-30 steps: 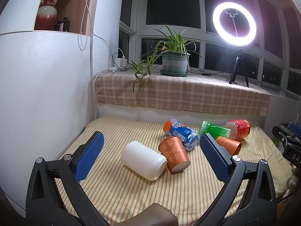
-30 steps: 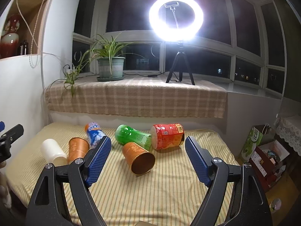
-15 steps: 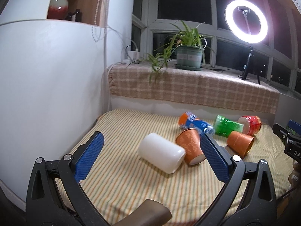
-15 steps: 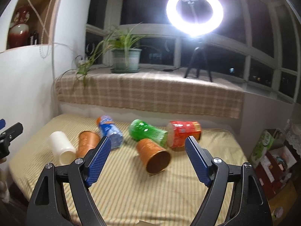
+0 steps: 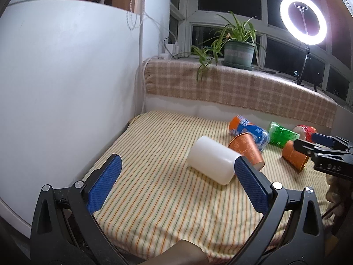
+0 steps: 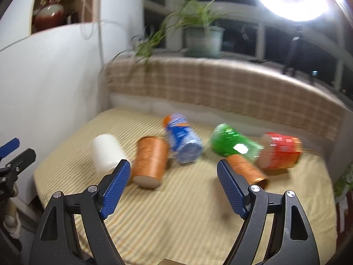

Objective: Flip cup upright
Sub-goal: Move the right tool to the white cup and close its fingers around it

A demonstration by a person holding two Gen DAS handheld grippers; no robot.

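Observation:
Several cups lie on their sides on a striped cloth. A white cup (image 5: pixel 211 162) lies nearest my left gripper (image 5: pixel 176 183), which is open and empty, short of it. An orange cup (image 5: pixel 247 149) lies beside the white one, a second orange cup (image 5: pixel 294 155) further right. In the blurred right wrist view, my right gripper (image 6: pixel 174 187) is open and empty, above the cloth in front of the white cup (image 6: pixel 107 152), the orange cup (image 6: pixel 150 160) and the second orange cup (image 6: pixel 245 169).
A blue-orange cup (image 5: pixel 249 129), a green cup (image 5: pixel 282 133) and a red cup (image 5: pixel 305 131) lie behind. A white curved wall (image 5: pixel 66 88) stands left. A plaid-covered sill (image 5: pixel 231 84) with a potted plant (image 5: pixel 238 52) and a ring light (image 5: pixel 303 19) lies behind. The right gripper's body (image 5: pixel 326 154) shows at right.
Both grippers have swung left and moved closer to the cloth. The cups now sit further right in the left view. The right view is blurred by motion. The cups have not moved.

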